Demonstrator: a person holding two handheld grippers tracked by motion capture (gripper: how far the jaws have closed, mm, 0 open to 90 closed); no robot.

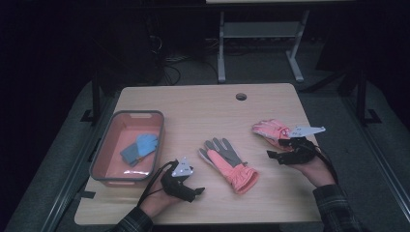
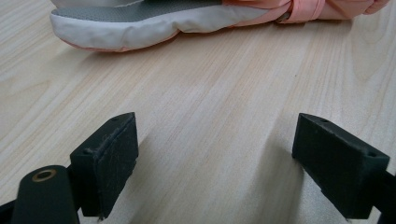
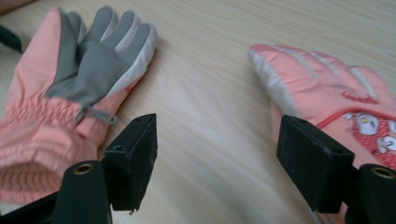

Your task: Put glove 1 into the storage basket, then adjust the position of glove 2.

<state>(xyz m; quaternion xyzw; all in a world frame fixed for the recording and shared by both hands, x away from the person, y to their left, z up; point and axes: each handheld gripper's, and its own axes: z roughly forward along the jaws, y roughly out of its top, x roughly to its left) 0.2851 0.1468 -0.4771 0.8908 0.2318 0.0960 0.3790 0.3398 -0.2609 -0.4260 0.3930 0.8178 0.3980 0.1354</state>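
2 grippers, 2 pink gloves on the table

Left gripper [image 2: 215, 163] spread over bare wood, palm-up glove [image 1: 227, 162] just beyond; right gripper [image 3: 217, 163] spread, nothing between its jaws, second glove [image 3: 327, 93] beside its right jaw; grey bin [image 1: 99, 154] holds blue gloves [image 1: 139, 147].

The high view is looking forward and down over the whole tabletop [image 1: 203, 104]; both gripper views are skimming low and close along the wood, all three sharing the palm-up glove [image 1: 227, 162] [image 2: 140, 23] [image 3: 79, 88]
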